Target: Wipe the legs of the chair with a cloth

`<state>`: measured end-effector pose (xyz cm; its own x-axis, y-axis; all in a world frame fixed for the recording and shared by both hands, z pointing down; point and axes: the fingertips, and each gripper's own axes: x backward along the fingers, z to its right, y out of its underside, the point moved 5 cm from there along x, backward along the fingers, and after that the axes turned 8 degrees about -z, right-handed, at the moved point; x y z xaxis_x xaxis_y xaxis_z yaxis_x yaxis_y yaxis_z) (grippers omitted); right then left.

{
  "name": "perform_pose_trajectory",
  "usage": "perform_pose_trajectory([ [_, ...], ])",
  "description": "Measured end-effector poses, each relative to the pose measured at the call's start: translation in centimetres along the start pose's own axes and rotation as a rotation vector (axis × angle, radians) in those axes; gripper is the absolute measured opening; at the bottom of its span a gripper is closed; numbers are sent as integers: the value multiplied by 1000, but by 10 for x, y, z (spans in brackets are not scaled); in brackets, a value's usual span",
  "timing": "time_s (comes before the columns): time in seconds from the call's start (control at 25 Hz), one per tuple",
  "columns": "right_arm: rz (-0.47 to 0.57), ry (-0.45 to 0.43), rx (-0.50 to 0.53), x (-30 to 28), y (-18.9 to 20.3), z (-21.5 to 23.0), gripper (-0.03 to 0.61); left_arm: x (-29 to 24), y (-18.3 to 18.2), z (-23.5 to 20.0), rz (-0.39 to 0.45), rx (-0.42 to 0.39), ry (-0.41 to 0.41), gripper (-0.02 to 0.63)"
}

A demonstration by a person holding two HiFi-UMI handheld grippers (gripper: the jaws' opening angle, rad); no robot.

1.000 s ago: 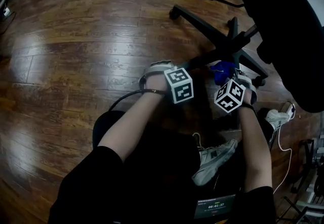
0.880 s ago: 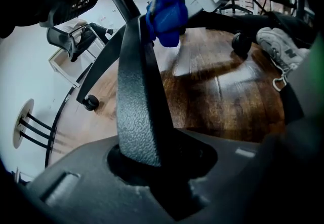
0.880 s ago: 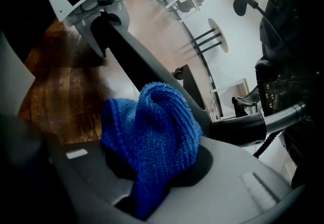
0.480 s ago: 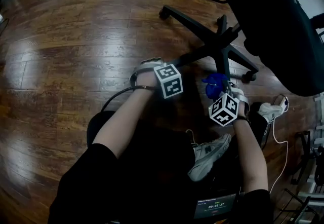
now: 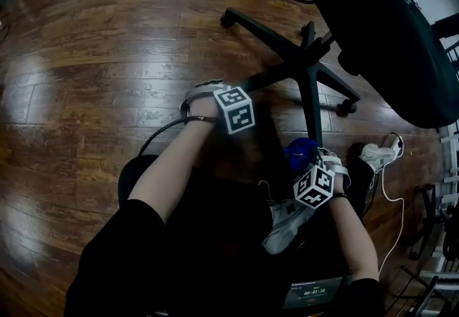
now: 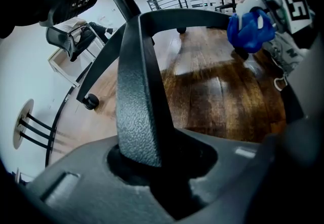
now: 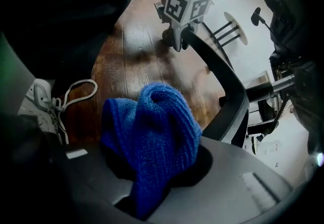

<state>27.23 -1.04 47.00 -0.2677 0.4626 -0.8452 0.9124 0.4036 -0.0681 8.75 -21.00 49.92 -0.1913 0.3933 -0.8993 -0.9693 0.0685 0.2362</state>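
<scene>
The black office chair's star base [image 5: 310,64] stands on the wood floor. My left gripper [image 5: 242,93] is shut on the leg [image 5: 267,79] that runs toward the near left; the left gripper view has that textured leg [image 6: 137,91] clamped between the jaws of the left gripper [image 6: 152,167]. My right gripper [image 5: 310,165] is shut on a bunched blue cloth [image 5: 301,150] at the near end of the leg [image 5: 313,111] that points toward me. In the right gripper view the blue cloth [image 7: 152,132] fills the jaws of the right gripper [image 7: 152,187] and hides the leg beneath.
The chair's dark seat [image 5: 387,29] overhangs the base at upper right. My white sneaker [image 5: 287,226] sits just below the right gripper. A white object with a white cord [image 5: 376,154] lies at right, and a black cable [image 5: 161,135] curves on the floor at left.
My right gripper has drawn the blue cloth from near the hub back toward me along the near leg. The left gripper has kept its hold on the other leg.
</scene>
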Motion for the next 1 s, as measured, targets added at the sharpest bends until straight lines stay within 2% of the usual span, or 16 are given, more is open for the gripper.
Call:
perform_pose_trajectory([
  [0.16, 41, 30, -28, -9, -16, 37, 94, 1, -1, -1, 2, 1, 18, 112],
  [0.32, 75, 125, -64, -28, -48, 104, 94, 0, -3, -4, 5, -4, 16, 113],
  [0.44, 106, 206, -142, -38, -70, 155, 94, -1, -6, -7, 9, -14, -6, 112],
  [0.56, 109, 243, -186, -43, -83, 181, 94, -3, -7, -10, 15, -24, -29, 112],
  [0.76, 168, 224, -213, -35, -76, 168, 95, -5, -7, -16, 16, -32, -52, 112],
  [1.0, 177, 152, -186, -11, -31, 74, 95, -7, -5, -15, 11, -35, -77, 112],
])
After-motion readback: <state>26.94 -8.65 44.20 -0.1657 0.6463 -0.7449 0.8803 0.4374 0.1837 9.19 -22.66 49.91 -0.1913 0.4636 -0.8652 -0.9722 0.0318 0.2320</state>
